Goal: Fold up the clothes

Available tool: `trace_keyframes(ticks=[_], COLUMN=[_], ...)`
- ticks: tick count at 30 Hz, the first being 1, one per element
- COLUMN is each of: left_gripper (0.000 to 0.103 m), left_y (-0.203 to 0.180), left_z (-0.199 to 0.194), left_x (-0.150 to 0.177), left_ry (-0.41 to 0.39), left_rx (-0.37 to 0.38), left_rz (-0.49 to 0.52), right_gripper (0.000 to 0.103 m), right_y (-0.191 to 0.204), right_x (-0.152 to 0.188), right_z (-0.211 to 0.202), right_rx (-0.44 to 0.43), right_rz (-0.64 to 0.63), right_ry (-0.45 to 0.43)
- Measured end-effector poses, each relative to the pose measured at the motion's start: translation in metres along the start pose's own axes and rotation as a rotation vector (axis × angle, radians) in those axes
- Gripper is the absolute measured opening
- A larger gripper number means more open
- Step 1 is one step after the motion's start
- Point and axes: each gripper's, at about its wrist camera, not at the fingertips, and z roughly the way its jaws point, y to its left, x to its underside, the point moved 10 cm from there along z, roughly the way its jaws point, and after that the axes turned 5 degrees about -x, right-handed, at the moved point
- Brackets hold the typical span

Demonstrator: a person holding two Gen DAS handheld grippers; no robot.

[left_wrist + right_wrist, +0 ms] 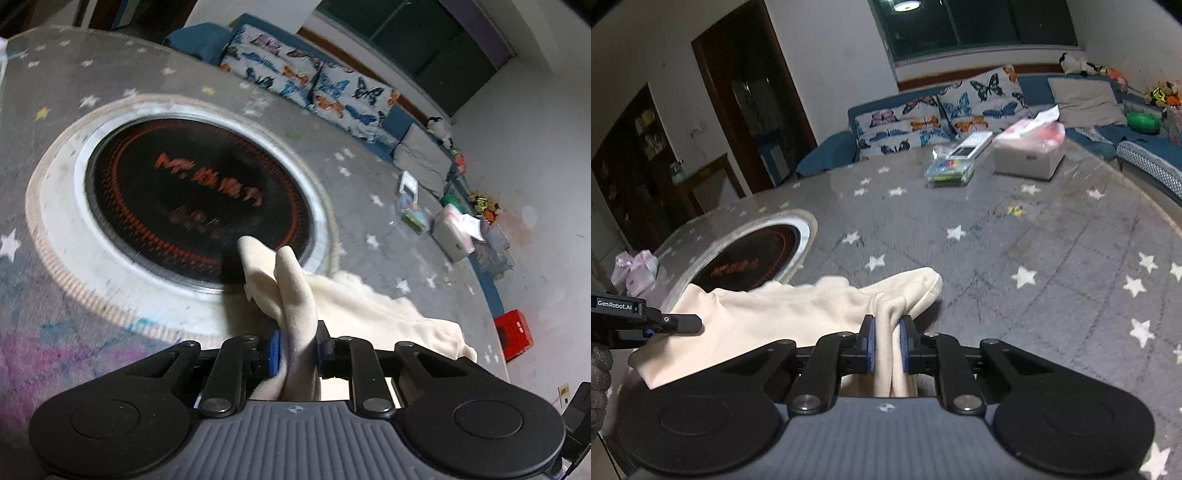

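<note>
Claw pair, left claw (295, 354) and right claw (886, 345), each pinching bunched cream garment (783, 310), held spread between them over starred worktop (1015, 240) beside inset burner (199, 199), likely for folding.

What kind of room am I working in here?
Most likely a home living room: a sofa with butterfly-print cushions along the wall, a star-patterned table with a built-in round cooktop, and stuffed toys under a dark window.
</note>
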Motion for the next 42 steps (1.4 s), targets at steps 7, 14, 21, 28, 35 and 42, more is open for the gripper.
trace_keyframes(ticks=[7,14,21,28,35,42], left_gripper=[0.016,0.016,0.016,0.016,0.016,0.016], left_y=[-0.042,-0.095,-0.149,-0.188,-0.215,-0.235], left_z=[0.0,0.023,0.051,0.08,0.099,0.112], left_x=[-0.009,-0.01,-0.005,0.002,0.009,0.021], left_ry=[-0.018,-0.002,0.019,0.046,0.054,0.059], left_rx=[0.048,0.086,0.111,0.122,0.128,0.128], left_rz=[0.09,0.167,0.243,0.294,0.339,0.392], right_gripper=[0.011,0.011,0.011,0.011,0.011,0.011], right_y=[-0.006,-0.034,-0.074,-0.109,-0.134,-0.159], right_x=[-0.019,-0.039,-0.054,-0.068,-0.075,-0.073], right_z=[-0.022,-0.046,-0.066,-0.077,-0.081,-0.079], right_rx=[0.033,0.108,0.202,0.287,0.356,0.408], right_rz=[-0.022,-0.035,-0.023,-0.018,-0.027,-0.003], right_ry=[-0.063,-0.115,-0.147,-0.16,-0.162,-0.152])
